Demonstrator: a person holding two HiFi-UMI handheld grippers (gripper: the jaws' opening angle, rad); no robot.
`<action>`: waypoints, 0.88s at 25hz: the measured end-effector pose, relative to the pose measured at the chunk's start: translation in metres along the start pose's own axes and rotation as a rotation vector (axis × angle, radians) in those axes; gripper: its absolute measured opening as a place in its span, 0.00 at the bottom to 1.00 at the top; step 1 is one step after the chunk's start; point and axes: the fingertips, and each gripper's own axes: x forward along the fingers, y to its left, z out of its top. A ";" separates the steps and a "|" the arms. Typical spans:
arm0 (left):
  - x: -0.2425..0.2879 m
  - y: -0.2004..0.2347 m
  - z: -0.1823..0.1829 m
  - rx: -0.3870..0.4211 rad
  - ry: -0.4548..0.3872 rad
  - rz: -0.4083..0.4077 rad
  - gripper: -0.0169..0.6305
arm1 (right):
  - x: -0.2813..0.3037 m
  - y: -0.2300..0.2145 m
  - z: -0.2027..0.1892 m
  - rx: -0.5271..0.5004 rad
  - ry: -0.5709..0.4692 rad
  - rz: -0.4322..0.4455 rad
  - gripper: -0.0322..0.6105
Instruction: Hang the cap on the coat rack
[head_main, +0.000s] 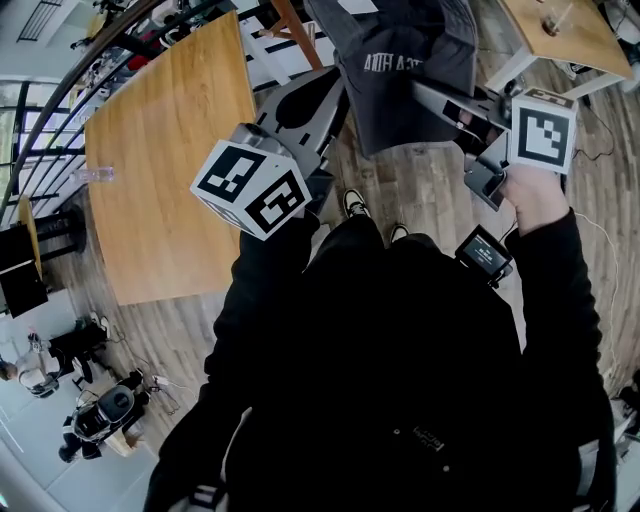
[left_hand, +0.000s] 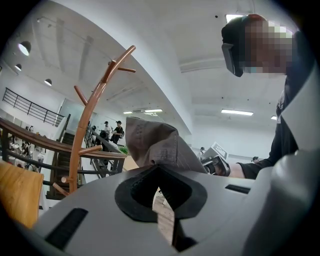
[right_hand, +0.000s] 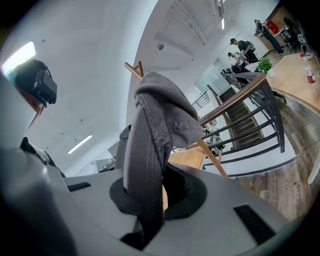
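Left gripper and right gripper each pinch the cap between their jaws; that thin fabric hold may slip short of the coat rack ahead.

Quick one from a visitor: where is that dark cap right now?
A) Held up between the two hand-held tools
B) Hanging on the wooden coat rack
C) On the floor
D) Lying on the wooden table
A: the cap is pinched by the left tool and the right tool, and the coat rack pegs in the left gripper view are bare.
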 end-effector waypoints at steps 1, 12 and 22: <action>0.000 0.000 0.001 0.006 0.002 -0.009 0.03 | 0.000 0.000 0.000 0.001 -0.007 -0.001 0.13; 0.004 0.000 0.001 0.044 -0.004 -0.082 0.03 | -0.003 -0.004 0.000 -0.018 -0.059 -0.022 0.13; 0.008 0.003 0.001 0.031 -0.024 -0.116 0.03 | -0.005 -0.010 -0.001 0.013 -0.064 -0.062 0.13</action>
